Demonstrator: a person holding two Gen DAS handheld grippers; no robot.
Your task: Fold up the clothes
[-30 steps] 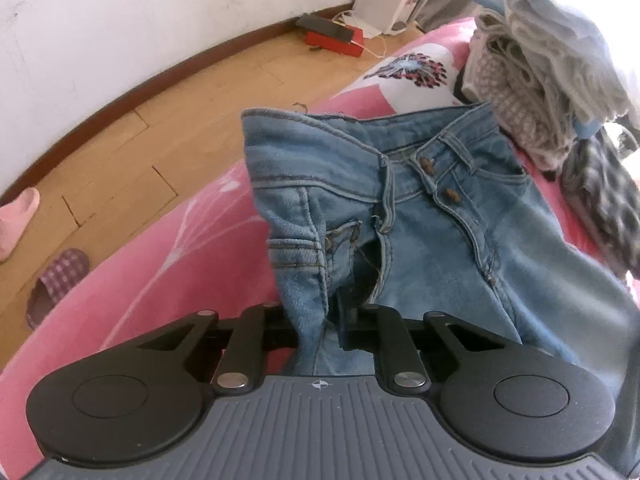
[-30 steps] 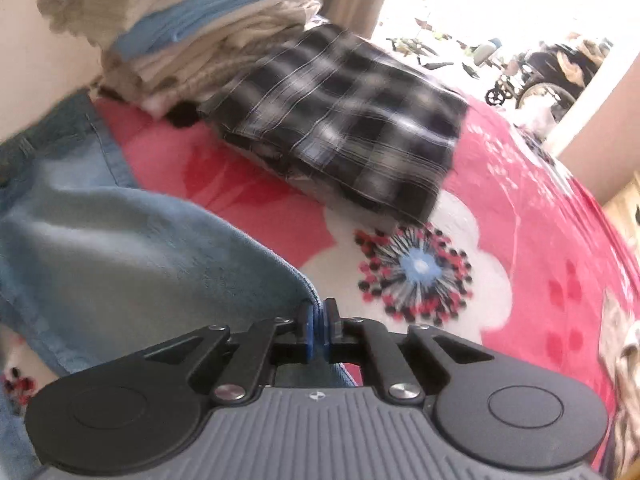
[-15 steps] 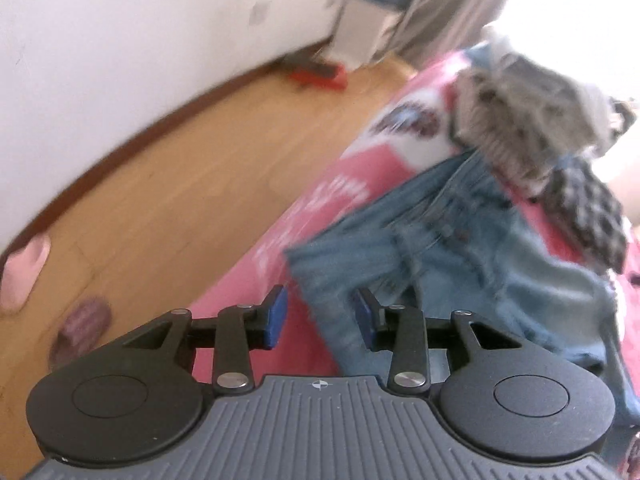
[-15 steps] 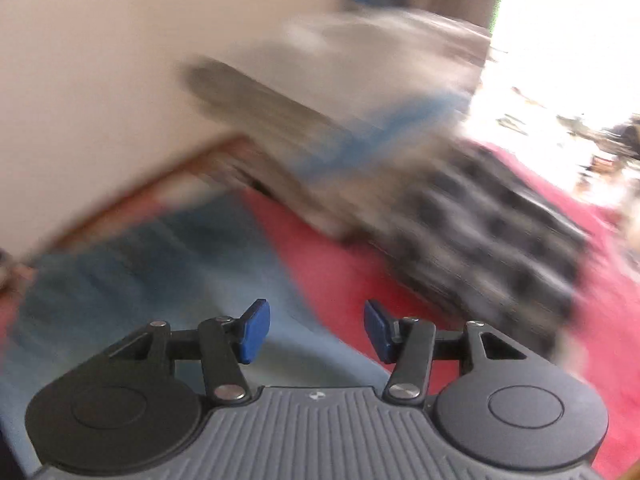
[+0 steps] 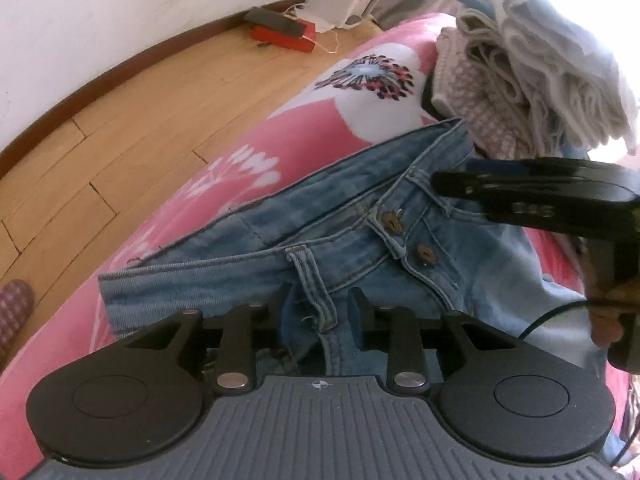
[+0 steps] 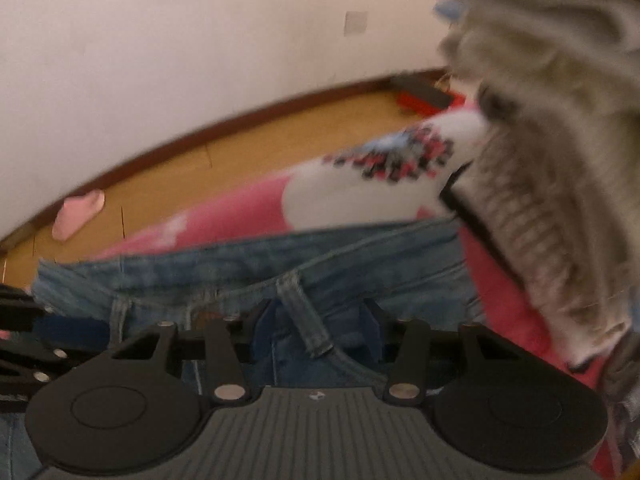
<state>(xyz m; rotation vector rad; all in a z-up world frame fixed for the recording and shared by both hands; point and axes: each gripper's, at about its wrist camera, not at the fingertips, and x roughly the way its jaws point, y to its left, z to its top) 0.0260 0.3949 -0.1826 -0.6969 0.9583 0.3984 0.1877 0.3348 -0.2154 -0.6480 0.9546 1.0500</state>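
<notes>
Pink bedspread [image 5: 248, 148]: jeans [image 5: 360, 232] waistband (belt loop) between closing fingers [image 5: 286, 300].

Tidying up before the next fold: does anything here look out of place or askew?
The jeans lie askew near the bed's edge, waistband rumpled and gaping. The clothes pile beside them is loose and sagging, not squared.

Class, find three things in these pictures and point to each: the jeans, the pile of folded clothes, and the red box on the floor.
jeans [image 5: 360, 236]: left wrist view, on the waistband beside the upper button.
pile of folded clothes [image 5: 532, 64]: left wrist view, on the pale knitted layers.
red box [image 5: 286, 40]: left wrist view, on its red side face.
</notes>
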